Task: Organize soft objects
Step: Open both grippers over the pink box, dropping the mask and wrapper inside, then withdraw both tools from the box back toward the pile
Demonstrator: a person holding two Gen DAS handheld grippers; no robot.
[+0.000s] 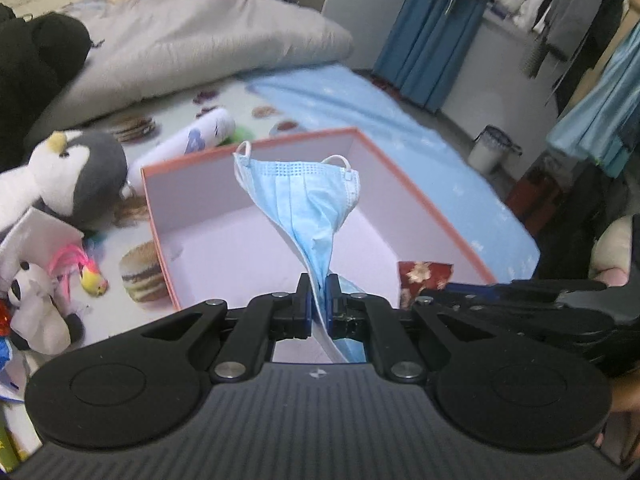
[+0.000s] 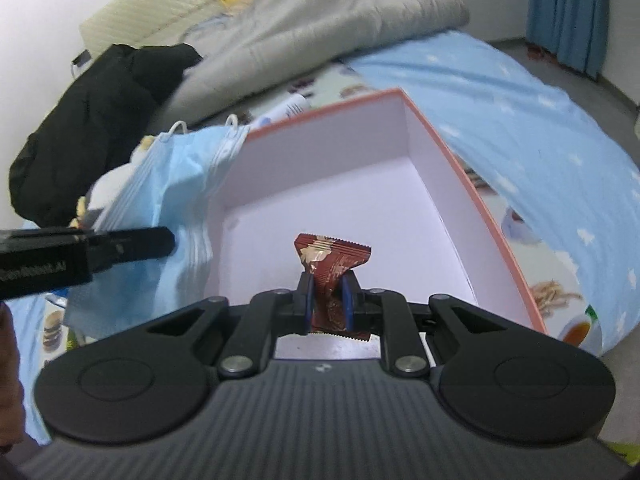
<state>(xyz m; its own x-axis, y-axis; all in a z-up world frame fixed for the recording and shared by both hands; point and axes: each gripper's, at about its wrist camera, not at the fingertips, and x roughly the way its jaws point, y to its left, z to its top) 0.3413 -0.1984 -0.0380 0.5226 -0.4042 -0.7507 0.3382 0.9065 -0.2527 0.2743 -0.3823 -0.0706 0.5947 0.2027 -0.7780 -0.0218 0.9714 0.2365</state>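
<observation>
Bed (image 1: 400,128) beneath pink-rimmed box (image 1: 256,148)

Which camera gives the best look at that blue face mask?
The left wrist view: the face mask hangs centred, pinched in the left gripper. The right wrist view shows it crumpled at the left, partly hidden.

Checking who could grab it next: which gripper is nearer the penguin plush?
Left. The left gripper, holding the mask, has the penguin plush beside it; the right gripper is farther across the box.
</observation>
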